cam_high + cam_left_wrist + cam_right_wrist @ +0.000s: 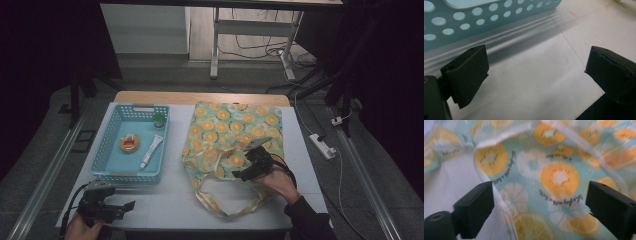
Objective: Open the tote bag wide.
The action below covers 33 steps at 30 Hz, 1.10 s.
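Script lettering curves under the printed citrus slices on the tote bag (554,170), seen between my right gripper's (539,202) open jaws; it is too blurred for me to read a word. One such line sits just ahead of the left jaw, another ahead of the right jaw. Faint red pen marks on the white table sheet (536,82), far ahead of my left gripper (535,72), form no legible character. Nothing else carries readable text.
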### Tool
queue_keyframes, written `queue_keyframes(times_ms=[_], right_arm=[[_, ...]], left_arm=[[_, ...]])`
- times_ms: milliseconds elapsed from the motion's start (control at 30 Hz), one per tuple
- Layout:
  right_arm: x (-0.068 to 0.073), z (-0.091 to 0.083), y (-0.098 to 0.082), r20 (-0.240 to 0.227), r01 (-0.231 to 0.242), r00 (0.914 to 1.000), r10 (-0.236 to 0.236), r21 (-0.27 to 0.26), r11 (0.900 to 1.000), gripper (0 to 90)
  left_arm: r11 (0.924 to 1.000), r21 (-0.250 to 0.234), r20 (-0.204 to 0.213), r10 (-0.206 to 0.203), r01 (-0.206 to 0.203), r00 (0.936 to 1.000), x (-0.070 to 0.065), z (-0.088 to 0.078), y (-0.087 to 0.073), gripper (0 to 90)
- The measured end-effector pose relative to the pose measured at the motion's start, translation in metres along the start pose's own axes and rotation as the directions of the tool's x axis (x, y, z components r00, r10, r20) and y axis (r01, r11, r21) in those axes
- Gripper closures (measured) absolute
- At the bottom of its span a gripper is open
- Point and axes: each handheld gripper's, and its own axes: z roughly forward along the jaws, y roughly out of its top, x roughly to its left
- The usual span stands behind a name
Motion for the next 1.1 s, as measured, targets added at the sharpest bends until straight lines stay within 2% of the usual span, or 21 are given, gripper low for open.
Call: queue_keyframes(times_ms=[133, 233, 333, 667, 767, 800, 833, 867, 900, 933, 1033, 1100], right_arm=[[0.002, 0.008, -0.006, -0.011, 0.03, 0.9995, -0.03, 0.026, 0.999, 18.3], [0.007, 0.013, -0.006, 0.005, 0.068, 0.9976, -0.069, 0.057, 0.996, 20.2], [0.008, 0.014, -0.006, 0.018, 0.092, 0.9955, -0.093, 0.062, 0.994, 25.0], [0.005, 0.015, -0.005, 0.03, 0.099, 0.9945, -0.101, 0.039, 0.994, 39.6], [0.003, 0.016, -0.002, 0.027, 0.097, 0.9948, -0.098, 0.029, 0.995, 49.3], [0.001, 0.017, -0.001, 0.034, 0.094, 0.9949, -0.095, 0.027, 0.995, 59.5], [0.001, 0.017, -0.001, 0.034, 0.094, 0.9949, -0.095, 0.027, 0.995, 59.5], [0.001, 0.017, 0.0, 0.032, 0.09, 0.9954, -0.09, 0.025, 0.996, 65.7], [-0.001, 0.018, 0.002, 0.033, 0.093, 0.995, -0.094, 0.026, 0.995, 76.6], [-0.001, 0.018, 0.002, 0.033, 0.093, 0.995, -0.094, 0.026, 0.995, 76.6], [-0.002, 0.017, 0.003, 0.033, 0.096, 0.9948, -0.097, 0.032, 0.995, 88.2], [-0.003, 0.015, 0.003, 0.031, 0.088, 0.9955, -0.089, 0.029, 0.996, 89.2]], left_arm=[[1.0, 0.0, 0.001, -0.001, 0.001, 1.0, 0.0, 0.0, 0.0, 5.0], [1.0, 0.0, 0.0, 0.0, 0.0, 1.0, 0.0, 0.0, 0.0, 5.0], [1.0, 0.001, 0.0, 0.002, -0.002, 1.0, 0.0, 0.0, 0.0, 5.0], [1.0, 0.005, -0.002, 0.003, -0.003, 1.0, 0.0, 0.0, 0.0, 5.1], [1.0, 0.006, -0.003, 0.003, -0.003, 1.0, 0.0, 0.001, 0.0, 5.2], [1.0, 0.007, -0.003, 0.004, -0.004, 1.0, 0.0, 0.001, 0.0, 5.2], [1.0, 0.007, -0.003, 0.004, -0.004, 1.0, -0.001, 0.001, 0.0, 5.2], [1.0, 0.007, -0.003, 0.004, -0.004, 1.0, -0.001, 0.001, 0.0, 5.2], [1.0, 0.007, -0.003, 0.004, -0.004, 1.0, -0.001, 0.001, 0.0, 5.2], [1.0, 0.007, -0.003, 0.005, -0.005, 1.0, -0.001, 0.001, 0.0, 5.2], [1.0, 0.007, -0.003, 0.004, -0.004, 1.0, -0.001, 0.001, 0.0, 5.2], [1.0, 0.007, -0.003, 0.005, -0.005, 1.0, -0.001, 0.001, 0.0, 5.2]])
